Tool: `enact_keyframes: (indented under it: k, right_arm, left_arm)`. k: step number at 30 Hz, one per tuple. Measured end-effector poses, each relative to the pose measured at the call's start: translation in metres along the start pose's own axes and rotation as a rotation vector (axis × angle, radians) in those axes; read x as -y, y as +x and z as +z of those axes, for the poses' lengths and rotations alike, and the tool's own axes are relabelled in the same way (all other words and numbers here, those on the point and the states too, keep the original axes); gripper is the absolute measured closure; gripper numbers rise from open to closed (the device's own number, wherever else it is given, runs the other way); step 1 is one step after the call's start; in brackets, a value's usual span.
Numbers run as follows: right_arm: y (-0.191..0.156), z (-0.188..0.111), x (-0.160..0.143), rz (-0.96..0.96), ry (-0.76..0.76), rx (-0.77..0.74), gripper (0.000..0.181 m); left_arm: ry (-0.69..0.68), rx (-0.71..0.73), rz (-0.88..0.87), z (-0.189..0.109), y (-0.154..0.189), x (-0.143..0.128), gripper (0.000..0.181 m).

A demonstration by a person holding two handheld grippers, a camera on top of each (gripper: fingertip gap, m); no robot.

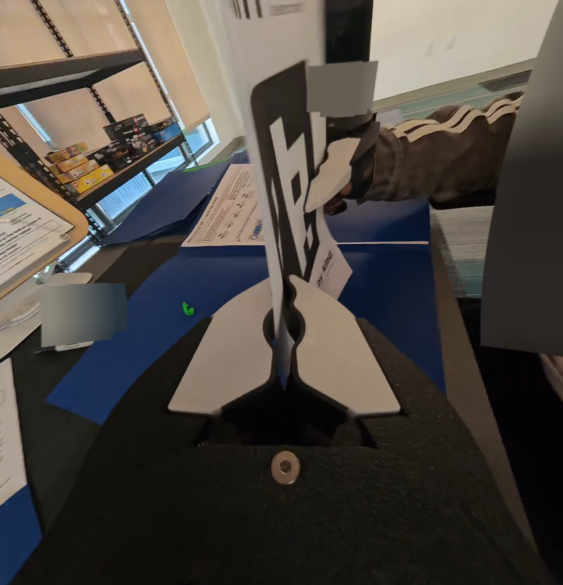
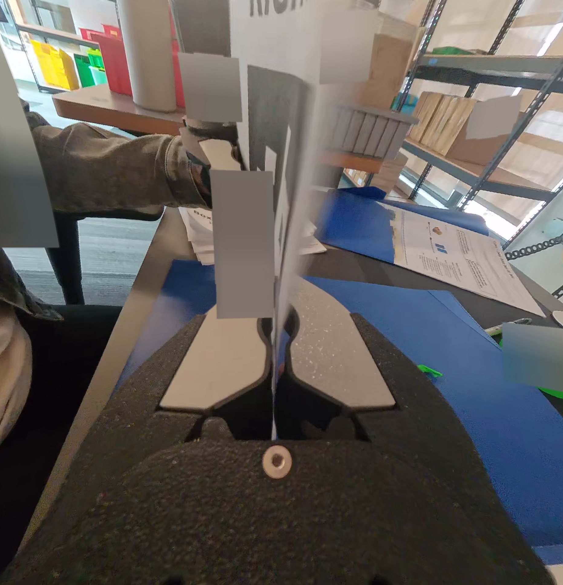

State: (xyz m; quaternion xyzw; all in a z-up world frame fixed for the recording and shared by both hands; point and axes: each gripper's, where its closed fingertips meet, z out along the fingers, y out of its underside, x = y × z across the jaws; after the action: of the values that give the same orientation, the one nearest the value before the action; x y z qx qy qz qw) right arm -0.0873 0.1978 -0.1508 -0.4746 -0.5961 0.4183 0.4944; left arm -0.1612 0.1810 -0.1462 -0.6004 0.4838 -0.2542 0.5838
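Observation:
My left gripper [image 1: 288, 285] is shut on the edge of a white sheet of paper [image 1: 286, 177] printed with a large black-and-white block pattern. The sheet stands on edge above an open blue folder [image 1: 179, 285]. My right gripper shows farther off in the left wrist view [image 1: 332, 171], gripping the sheet's far side. In the right wrist view my right gripper [image 2: 280, 300] is shut on the same sheet [image 2: 293, 158], seen edge-on and blurred. The left gripper [image 2: 221, 155] holds its far edge. A grey patch hides one right fingertip.
A printed sheet [image 1: 226, 212] lies on the folder's far half. A green scrap [image 1: 187, 308] and a marker pen [image 1: 61, 348] lie to the left. Another blue folder [image 2: 353, 218] with a printed page [image 2: 457, 259], a paper stack [image 2: 201, 240] and metal shelving [image 2: 479, 126] surround the black table [image 2: 141, 285]. Across from one pair of fingers to the other is roughly 9 centimeters.

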Motion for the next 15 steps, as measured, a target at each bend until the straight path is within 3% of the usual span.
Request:
enact_keyframes:
  k: [1,5,8,11,15]
  right_arm:
    - [0.001,-0.001,0.001,-0.006,-0.001,-0.001,0.181]
    - [0.008,-0.017,0.025,0.026,0.025,0.011,0.181]
    - [0.028,-0.058,0.053,0.102,0.086,-0.024,0.181]
    - [0.054,-0.113,0.067,0.250,0.210,-0.077,0.181]
    - [0.067,-0.159,0.051,0.409,0.334,-0.093,0.181]
  left_arm:
    - [0.008,-0.016,-0.018,0.001,0.001,0.003,0.179]
    - [0.115,0.009,-0.120,0.006,-0.019,0.038,0.179]
    - [0.093,0.015,-0.225,0.013,-0.045,0.051,0.147]
    - [-0.162,-0.072,-0.375,0.028,-0.052,0.012,0.129]
    - [-0.565,-0.320,-0.458,0.060,-0.014,-0.059,0.128]
